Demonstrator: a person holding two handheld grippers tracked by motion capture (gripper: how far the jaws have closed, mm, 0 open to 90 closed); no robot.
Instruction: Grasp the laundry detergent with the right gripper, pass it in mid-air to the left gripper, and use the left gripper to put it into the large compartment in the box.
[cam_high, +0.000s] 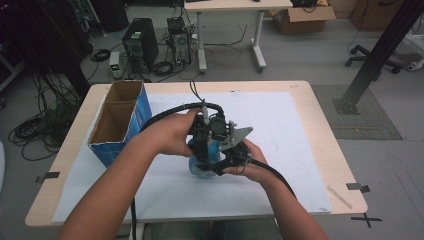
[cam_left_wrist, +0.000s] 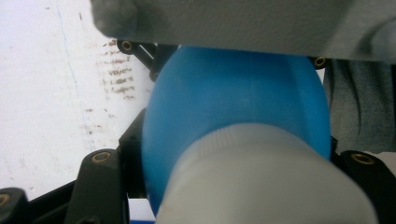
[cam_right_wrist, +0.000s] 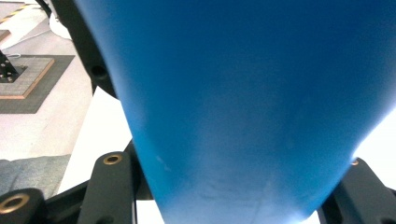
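Observation:
A blue bottle with a white cap stands on the white sheet near the middle of the table, between both hands. My left gripper comes at it from above. In the left gripper view the white cap sits between the black jaws of the left gripper, with the blue body beyond it. My right gripper holds the bottle from the right side. In the right gripper view the blue body fills the space between the jaws of the right gripper.
An open blue cardboard box stands at the table's left. A white sheet covers most of the wooden tabletop. Computers and cables lie on the floor behind, and a black post rises at the right.

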